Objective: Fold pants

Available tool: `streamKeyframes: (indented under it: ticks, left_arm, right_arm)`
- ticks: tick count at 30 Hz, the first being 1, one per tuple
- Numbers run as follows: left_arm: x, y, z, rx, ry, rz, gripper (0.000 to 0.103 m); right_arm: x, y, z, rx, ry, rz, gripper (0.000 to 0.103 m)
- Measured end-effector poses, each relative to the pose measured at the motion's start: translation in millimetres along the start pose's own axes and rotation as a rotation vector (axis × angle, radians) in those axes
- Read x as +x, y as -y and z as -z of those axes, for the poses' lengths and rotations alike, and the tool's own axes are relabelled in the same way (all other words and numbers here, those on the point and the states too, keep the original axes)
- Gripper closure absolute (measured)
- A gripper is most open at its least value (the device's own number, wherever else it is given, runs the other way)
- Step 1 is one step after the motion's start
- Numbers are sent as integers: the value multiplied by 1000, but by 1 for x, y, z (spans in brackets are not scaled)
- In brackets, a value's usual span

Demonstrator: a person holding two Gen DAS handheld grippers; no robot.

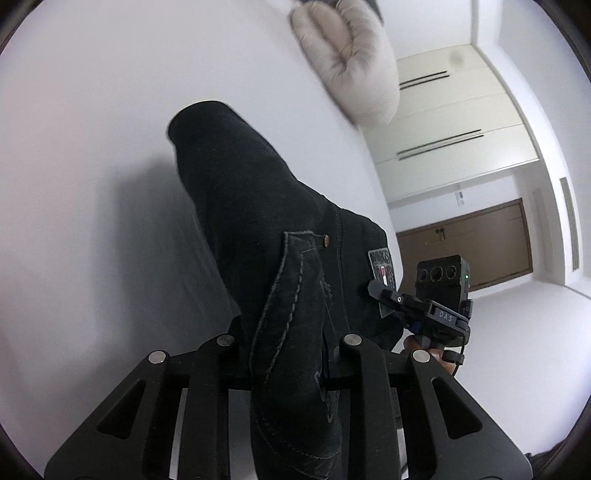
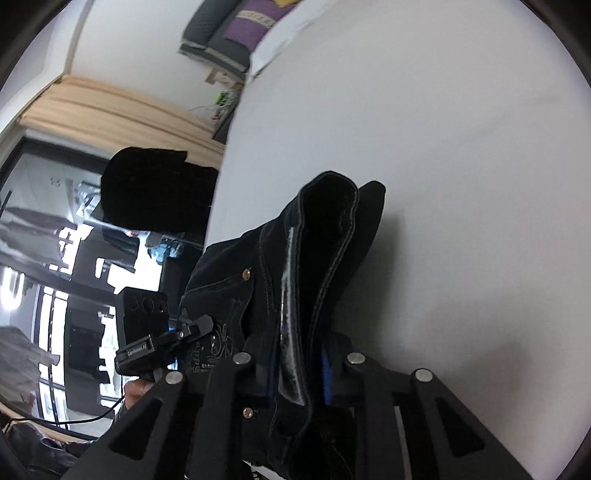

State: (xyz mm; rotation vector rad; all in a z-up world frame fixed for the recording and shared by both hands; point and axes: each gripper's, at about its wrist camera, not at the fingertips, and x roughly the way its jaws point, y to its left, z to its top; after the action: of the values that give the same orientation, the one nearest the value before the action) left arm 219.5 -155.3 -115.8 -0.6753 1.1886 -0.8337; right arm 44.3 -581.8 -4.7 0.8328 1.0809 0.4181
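Observation:
Black denim pants (image 1: pixel 258 221) hang lifted above a white bed surface (image 1: pixel 92 129). My left gripper (image 1: pixel 288 354) is shut on the waistband near a back pocket with a rivet. My right gripper (image 2: pixel 295 369) is shut on the other side of the waistband (image 2: pixel 317 277), whose inside faces the camera. The right gripper also shows in the left wrist view (image 1: pixel 391 295), pinching the waist edge by the leather patch. The left gripper shows in the right wrist view (image 2: pixel 195 328). The leg ends trail away toward the bed.
A beige puffy jacket (image 1: pixel 351 62) lies on the bed's far side. White cabinets (image 1: pixel 450 147) and a brown door (image 1: pixel 472 243) stand behind. In the right wrist view there are folded dark and purple cushions (image 2: pixel 236 33), a beige curtain (image 2: pixel 110 114) and a window.

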Motion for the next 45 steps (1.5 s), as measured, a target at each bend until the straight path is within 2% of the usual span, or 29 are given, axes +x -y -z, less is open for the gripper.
streamKeyframes:
  ticks: [6, 11, 14, 18, 19, 20, 21, 23, 25, 26, 27, 28, 29, 31, 33, 36, 39, 43, 45]
  left_arm:
    - [-63, -16, -68, 72, 96, -77, 82]
    - [-98, -51, -115, 58, 150, -117, 82]
    - [-106, -87, -136, 21, 154, -141, 82]
    - [-103, -140, -146, -53, 123, -195, 82]
    - [-102, -151, -145, -74, 121, -195, 79]
    - [-101, -160, -142, -92, 126, -189, 74]
    - [-99, -165, -140, -103, 131, -184, 72]
    - [-101, -172, -133, -104, 151, -166, 71]
    - [-112, -172, -128, -83, 164, -189, 67]
    - [-113, -168, -124, -69, 175, -221, 60]
    - [-115, -163, -119, -50, 195, -265, 55]
    - [-122, -155, -114, -31, 223, -307, 45]
    - [-125, -143, -107, -8, 258, -355, 38]
    - [-130, -113, -90, 58, 310, -436, 30]
    - [-142, -65, -72, 166, 386, -589, 20]
    - [-158, -4, -32, 311, 506, -736, 2]
    - [-173, 49, 13, 406, 593, -845, 0]
    - [-190, 110, 70, 463, 723, -927, 0]
    - [-200, 135, 94, 472, 766, -955, 0]
  right_arm:
    - [58, -46, -55, -49, -10, -49, 83]
    - [118, -63, -100, -55, -47, -84, 83]
    - [156, -56, -119, -39, -84, -80, 83]
    - [192, -32, -123, 16, -127, -49, 82]
    - [196, -25, -122, 36, -126, -55, 79]
    - [198, -14, -120, 65, -119, -71, 76]
    - [197, -8, -116, 81, -112, -69, 66]
    - [194, 4, -110, 97, -81, -114, 65]
    - [186, 10, -104, 120, -41, -140, 64]
    - [178, 13, -100, 139, -17, -138, 63]
    - [172, 13, -96, 146, -1, -129, 57]
    - [165, 11, -92, 149, 18, -111, 51]
    - [155, 9, -86, 149, 40, -83, 47]
    - [134, 3, -71, 131, 76, 4, 33]
    - [117, -9, -57, 87, 104, 78, 31]
    - [90, -38, -31, 5, 154, 159, 29]
    - [60, -78, -4, -105, 240, 225, 25]
    - [20, -142, 35, -280, 401, 320, 17]
    - [0, -174, 58, -366, 505, 364, 3]
